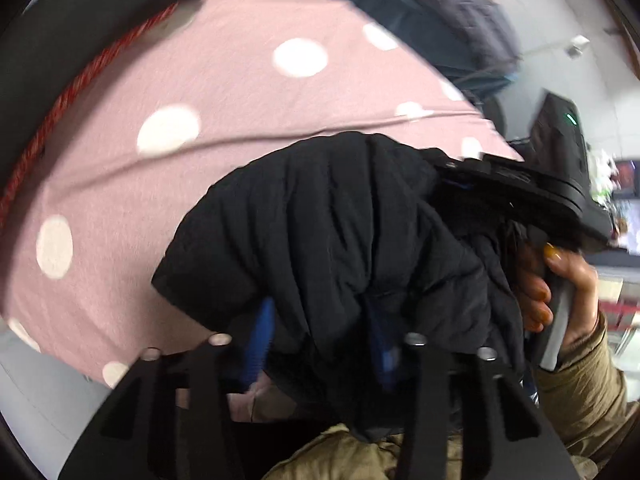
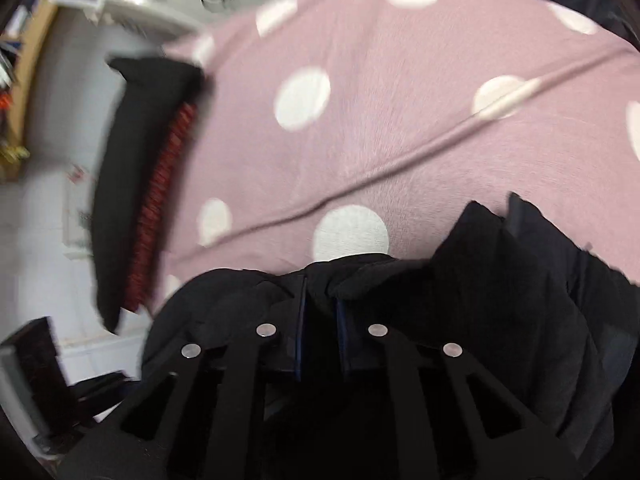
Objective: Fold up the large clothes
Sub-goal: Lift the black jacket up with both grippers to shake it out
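A black quilted jacket [image 1: 344, 240] hangs bunched above a pink sheet with white dots [image 1: 224, 92]. My left gripper [image 1: 320, 340] holds a thick fold of the jacket between its blue pads [image 1: 262, 340]. The right gripper's body [image 1: 520, 196] and the hand holding it show at the right of the left wrist view, against the jacket. In the right wrist view my right gripper [image 2: 322, 316] is shut on the jacket [image 2: 500, 280], its blue pads [image 2: 342, 324] close together on dark cloth. The jacket is lifted off the sheet [image 2: 400, 120].
A black garment with a red ribbed band [image 2: 148, 200] lies at the sheet's left edge; it also shows in the left wrist view [image 1: 60, 92]. A dark blue garment [image 1: 420, 8] lies at the far side. White floor [image 2: 60, 120] and white furniture [image 2: 160, 0] lie beyond the sheet.
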Motion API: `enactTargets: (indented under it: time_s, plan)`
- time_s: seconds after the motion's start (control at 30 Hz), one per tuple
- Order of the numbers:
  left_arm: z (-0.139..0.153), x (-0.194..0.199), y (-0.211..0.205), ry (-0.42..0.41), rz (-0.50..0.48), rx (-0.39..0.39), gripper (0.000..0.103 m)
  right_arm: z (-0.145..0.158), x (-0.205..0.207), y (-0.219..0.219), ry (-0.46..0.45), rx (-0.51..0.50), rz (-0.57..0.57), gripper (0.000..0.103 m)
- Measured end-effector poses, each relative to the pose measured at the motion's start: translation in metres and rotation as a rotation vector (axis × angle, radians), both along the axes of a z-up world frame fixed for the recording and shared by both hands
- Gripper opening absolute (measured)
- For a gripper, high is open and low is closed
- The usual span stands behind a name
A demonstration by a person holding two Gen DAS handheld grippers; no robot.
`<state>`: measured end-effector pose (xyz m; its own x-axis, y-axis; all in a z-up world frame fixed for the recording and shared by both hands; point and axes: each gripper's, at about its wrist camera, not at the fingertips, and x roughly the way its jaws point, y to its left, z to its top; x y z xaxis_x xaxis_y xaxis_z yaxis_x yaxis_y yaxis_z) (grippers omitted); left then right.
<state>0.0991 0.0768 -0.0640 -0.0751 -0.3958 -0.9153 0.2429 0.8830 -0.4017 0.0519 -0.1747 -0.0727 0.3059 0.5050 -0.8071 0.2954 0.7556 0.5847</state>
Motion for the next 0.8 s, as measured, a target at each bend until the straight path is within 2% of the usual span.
enactTargets:
  time_s: [0.17,0.2,0.3,0.37,0.47,0.57,0.7,0.8]
  plan:
    - [0.078,-0.009,-0.029,-0.207,-0.096,-0.091,0.009,0.118,-0.077,-0.058,-0.281,-0.075,-0.204,0.011]
    - [0.105,-0.012,-0.039,-0.282,-0.121,-0.117,0.008,0.136,-0.088,-0.067,-0.323,-0.096,-0.22,0.01]
    - [0.159,-0.022,-0.062,-0.431,-0.179,-0.166,0.007,0.232,-0.145,-0.087,-0.563,-0.197,-0.289,0.01]
    - [0.198,-0.035,-0.075,-0.529,-0.211,-0.2,0.007,0.284,-0.183,-0.099,-0.694,-0.25,-0.318,0.009]
    - [0.239,-0.057,-0.084,-0.641,-0.237,-0.236,0.007,0.349,-0.239,-0.099,-0.873,-0.286,-0.354,0.009]
    - [0.275,-0.086,-0.085,-0.712,-0.274,-0.293,0.006,0.387,-0.288,-0.093,-0.99,-0.283,-0.39,0.009]
    - [0.299,-0.119,-0.074,-0.746,-0.323,-0.366,0.004,0.424,-0.346,-0.084,-1.132,-0.27,-0.418,0.008]
    - [0.325,-0.139,-0.061,-0.823,-0.339,-0.412,0.003,0.454,-0.377,-0.081,-1.254,-0.262,-0.399,0.006]
